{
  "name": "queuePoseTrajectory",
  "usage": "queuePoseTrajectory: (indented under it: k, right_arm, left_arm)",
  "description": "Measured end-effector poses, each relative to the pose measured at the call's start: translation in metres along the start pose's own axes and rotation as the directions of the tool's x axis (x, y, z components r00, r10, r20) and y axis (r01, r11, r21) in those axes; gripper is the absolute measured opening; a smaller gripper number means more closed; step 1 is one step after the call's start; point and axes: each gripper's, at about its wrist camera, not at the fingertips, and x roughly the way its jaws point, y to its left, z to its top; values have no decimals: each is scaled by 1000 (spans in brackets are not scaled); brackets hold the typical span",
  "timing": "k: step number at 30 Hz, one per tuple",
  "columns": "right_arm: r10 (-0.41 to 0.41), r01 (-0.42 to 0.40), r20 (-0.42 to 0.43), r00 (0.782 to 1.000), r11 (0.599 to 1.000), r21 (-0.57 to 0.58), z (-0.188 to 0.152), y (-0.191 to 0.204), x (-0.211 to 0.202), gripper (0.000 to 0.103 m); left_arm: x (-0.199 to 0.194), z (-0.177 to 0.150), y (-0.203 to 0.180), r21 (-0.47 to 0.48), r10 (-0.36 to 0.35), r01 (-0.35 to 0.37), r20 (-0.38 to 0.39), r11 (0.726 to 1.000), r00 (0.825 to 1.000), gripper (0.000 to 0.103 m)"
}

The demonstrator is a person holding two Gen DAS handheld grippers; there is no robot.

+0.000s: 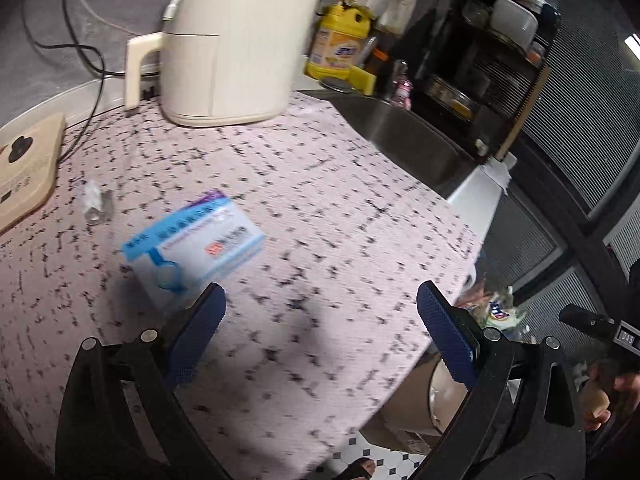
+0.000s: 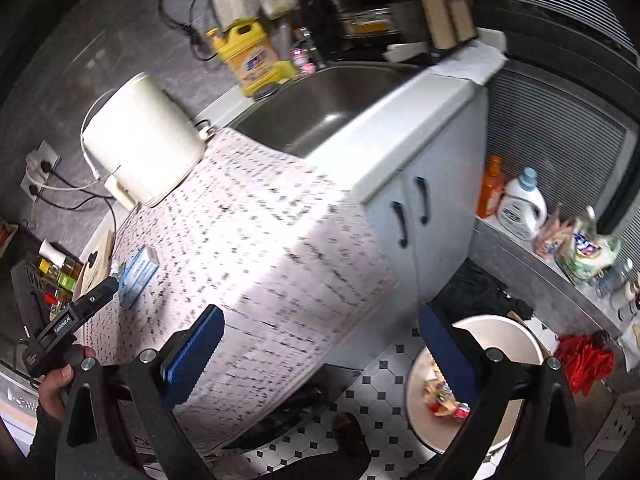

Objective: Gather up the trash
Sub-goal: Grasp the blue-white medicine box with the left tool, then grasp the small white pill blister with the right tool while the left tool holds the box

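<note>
Left claw (image 1: 320,328) gapes, empty, just beside blue box (image 1: 196,246).

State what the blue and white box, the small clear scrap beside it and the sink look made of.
Rectangular blue and white box: likely thin printed cardboard, with crisp folded edges and a slight sheen. Small clear crumpled scrap: apparently thin transparent plastic film, though blurred. Grey metal sink: seemingly brushed stainless steel, with dull, soft reflections.

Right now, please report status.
Left gripper and right gripper open, empty. Blue box on counter. Bin below. Nothing blocking.
</note>
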Motion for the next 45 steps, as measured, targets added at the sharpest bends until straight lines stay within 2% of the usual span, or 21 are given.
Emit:
queuePoseTrajectory:
  k: [5, 14, 23, 27, 31, 32, 34, 35, 40, 45]
  right_arm:
    - [19, -19, -3, 1000, 999, -31, 10, 42, 28, 95]
    - [17, -17, 5, 1000, 999, -29, 15, 91, 65, 95]
    - [-48, 47, -14, 999, 999, -14, 6, 101, 73, 95]
    - [-66, 66, -23, 998, 998, -5, 4, 96, 71, 95]
    - [-65, 65, -27, 997, 998, -11, 5, 95, 69, 95]
    - [-64, 63, -28, 998, 998, -17, 5, 96, 69, 95]
    - [-61, 60, -32, 998, 998, -26, 4, 96, 68, 95]
    - [-58, 57, -37, 998, 998, -28, 3, 96, 68, 95]
    - [-32, 28, -63, 998, 998, -64, 0, 102, 71, 95]
    - [14, -25, -85, 996, 990, -137, 4, 126, 81, 95]
  left_arm:
    - [-1, 9, 35, -3, 21, -21, 4, 1000, 1000, 95]
    - [17, 29, 78, 37, 9, -8, -26, 999, 1000, 95]
    - [55, 38, 90, 92, -21, 29, -96, 995, 995, 95]
    - [60, 32, 85, 94, -39, 50, -111, 994, 993, 95]
    - [60, 22, 77, 103, -19, 31, -116, 994, 993, 95]
    - [59, 20, 77, 106, -12, 24, -113, 994, 994, 94]
    - [56, 15, 73, 126, 41, -29, -94, 992, 995, 73]
    - [55, 14, 72, 133, 74, -62, -88, 989, 993, 71]
    - [31, 13, 76, 89, 107, -104, -31, 991, 994, 67]
    - [-2, 9, 94, -2, 135, -135, 28, 991, 991, 67]
